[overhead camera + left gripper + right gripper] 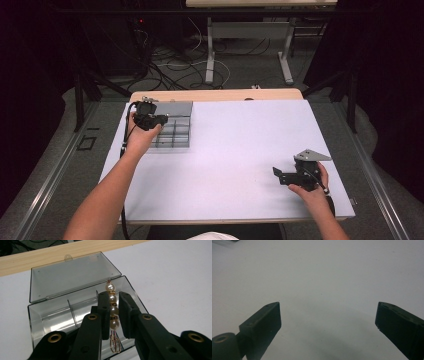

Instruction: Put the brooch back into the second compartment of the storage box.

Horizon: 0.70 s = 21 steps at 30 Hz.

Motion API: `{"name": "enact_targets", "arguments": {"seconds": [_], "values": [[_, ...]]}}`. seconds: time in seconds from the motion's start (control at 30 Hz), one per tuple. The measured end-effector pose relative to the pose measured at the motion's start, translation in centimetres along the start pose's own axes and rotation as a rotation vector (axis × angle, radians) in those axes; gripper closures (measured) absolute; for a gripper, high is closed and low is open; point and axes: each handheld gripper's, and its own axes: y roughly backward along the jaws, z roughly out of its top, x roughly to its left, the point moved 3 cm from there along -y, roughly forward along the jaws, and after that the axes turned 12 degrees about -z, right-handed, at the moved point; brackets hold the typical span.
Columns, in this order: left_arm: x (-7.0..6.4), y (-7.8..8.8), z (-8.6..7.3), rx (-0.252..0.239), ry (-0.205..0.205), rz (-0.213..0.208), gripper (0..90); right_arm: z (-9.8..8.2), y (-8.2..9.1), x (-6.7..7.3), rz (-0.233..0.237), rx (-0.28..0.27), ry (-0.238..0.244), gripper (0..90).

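Your left gripper [111,315] pinches a pearl strand [111,305] above the clear box [75,290]. Your right gripper [328,320], well apart from the box, stands with jaws wide.

A white table [225,160] with a wooden far edge stood on a grey floor, and black cables [175,65] lay tangled beyond it near the grey legs of another table [212,50]. At the far left sat a clear compartment box [175,131], its lid open and lying flat toward the far edge. The left gripper [150,120] hovered over the box's left side. The right gripper [285,176] sat low over the near right of the table, well apart from the box, a grey plate on top
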Motion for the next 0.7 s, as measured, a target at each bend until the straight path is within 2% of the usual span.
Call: {"name": "enact_targets", "arguments": {"seconds": [0.37,0.43,0.6,0.7], "values": [[0.8,-1.2,0.4,0.005,-0.048,0.005,80.1,0.0,-0.1,-0.2,-0.011,-0.008,0.006,6.2],[0.9,-1.5,0.4,0.006,-0.037,0.01,80.1,-0.1,0.0,-0.1,-0.001,0.003,0.005,6.2],[1.3,-2.0,0.4,0.0,-0.056,0.006,80.1,-0.2,0.1,-0.2,-0.009,-0.002,0.012,6.2],[1.5,-2.4,0.4,-0.005,-0.049,0.008,80.1,-0.2,0.3,-0.2,-0.014,-0.001,-0.003,6.2]]}}
